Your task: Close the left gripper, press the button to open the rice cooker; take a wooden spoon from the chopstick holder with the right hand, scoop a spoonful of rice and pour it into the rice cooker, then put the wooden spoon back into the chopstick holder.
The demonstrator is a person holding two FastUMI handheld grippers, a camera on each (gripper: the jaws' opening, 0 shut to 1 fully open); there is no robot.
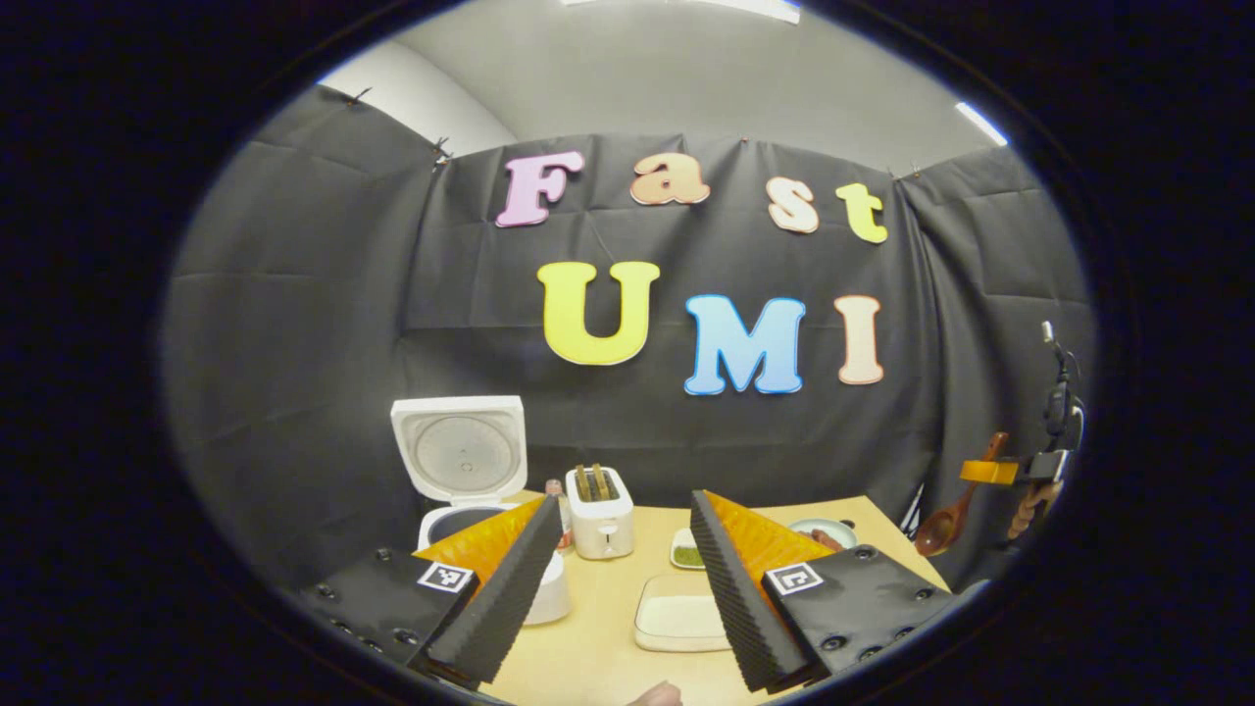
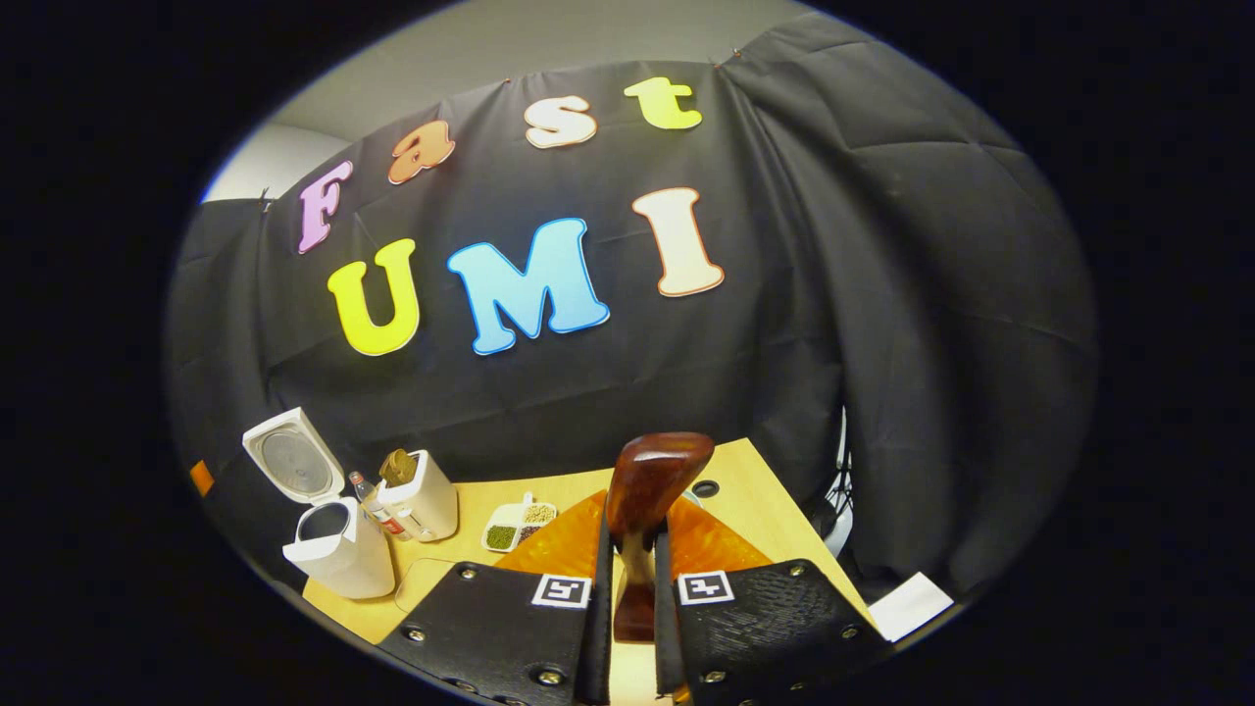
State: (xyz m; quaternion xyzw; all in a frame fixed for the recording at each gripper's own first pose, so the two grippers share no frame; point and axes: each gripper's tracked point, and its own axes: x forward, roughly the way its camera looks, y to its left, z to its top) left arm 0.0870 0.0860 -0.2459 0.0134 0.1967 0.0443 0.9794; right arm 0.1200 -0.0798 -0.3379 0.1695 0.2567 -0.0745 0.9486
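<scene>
The white rice cooker (image 1: 461,461) stands at the table's far left with its lid up and its dark pot showing; it is also at the left in the right gripper view (image 2: 328,539). My left gripper (image 1: 624,502) is open over the table's near edge, holding nothing. My right gripper (image 2: 632,534) is shut on the dark reddish wooden spoon (image 2: 655,471), whose broad end rises past the fingertips. In the left gripper view the right gripper (image 1: 1020,469) hangs at the far right, off the table, and the spoon (image 1: 943,528) slants down to the left from it. A white tray of rice (image 1: 677,613) lies between my left fingers.
A white toaster (image 1: 600,510) and a small bottle (image 1: 557,490) stand right of the cooker. A divided dish of grains (image 2: 520,525) and a bowl (image 1: 824,532) sit farther right. The black cloth wall runs behind the wooden table (image 1: 588,647). A white sheet (image 2: 907,605) lies off the table's right edge.
</scene>
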